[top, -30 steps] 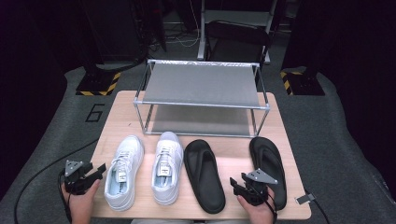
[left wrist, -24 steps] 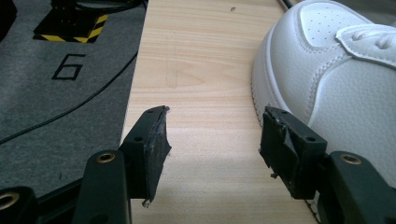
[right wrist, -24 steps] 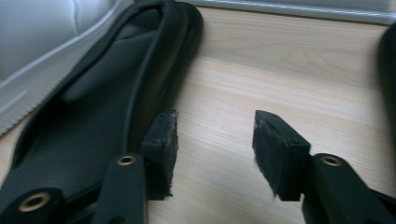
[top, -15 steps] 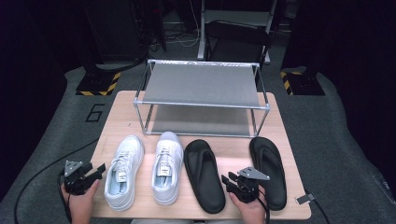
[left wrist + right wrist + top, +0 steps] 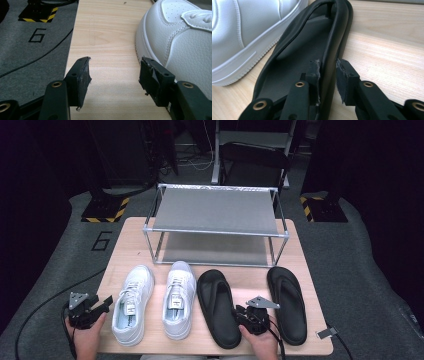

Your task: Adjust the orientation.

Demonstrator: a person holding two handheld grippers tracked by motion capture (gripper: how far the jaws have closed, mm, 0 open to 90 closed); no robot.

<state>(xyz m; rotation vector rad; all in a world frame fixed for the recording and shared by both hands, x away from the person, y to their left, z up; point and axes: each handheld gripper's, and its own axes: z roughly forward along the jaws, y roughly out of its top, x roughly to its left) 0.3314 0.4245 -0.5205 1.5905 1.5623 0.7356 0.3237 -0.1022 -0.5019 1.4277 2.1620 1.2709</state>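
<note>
Two black flip-flops lie on the desk (image 5: 300,245), and the left flip-flop (image 5: 218,307) is the one in hand: the right hand-held gripper (image 5: 248,316) has its jaws astride the raised right rim at the heel end, one jaw inside over the footbed, one outside. Its jaws have just been closing on that rim; in the right gripper view (image 5: 327,72) the inner pad lies against the rim, while a thin gap seems to remain at the outer pad, so a firm pinch cannot be confirmed. The right flip-flop (image 5: 287,302) lies just beside it, on the far side of the right hand (image 5: 262,342), toe toward the rack.

Left of the held flip-flop stand two white sneakers: the right sneaker (image 5: 177,300) close alongside it, the left sneaker (image 5: 131,302) next over. The left hand-held gripper (image 5: 106,303) sits at the desk's left front corner with jaws wide apart and nothing between them; in the left gripper view (image 5: 113,75) its right jaw is just beside the left sneaker's sidewall (image 5: 180,42), bare wood under the gap.

Behind the footwear a metal shoe rack (image 5: 217,227) stands at the back of the desk. Its upper shelf (image 5: 215,210) and lower shelf (image 5: 215,250) both hold nothing. A strip of bare wood separates the toes from the rack's front rail. The heels lie close to the desk's near edge, and the right flip-flop close to the right edge.
</note>
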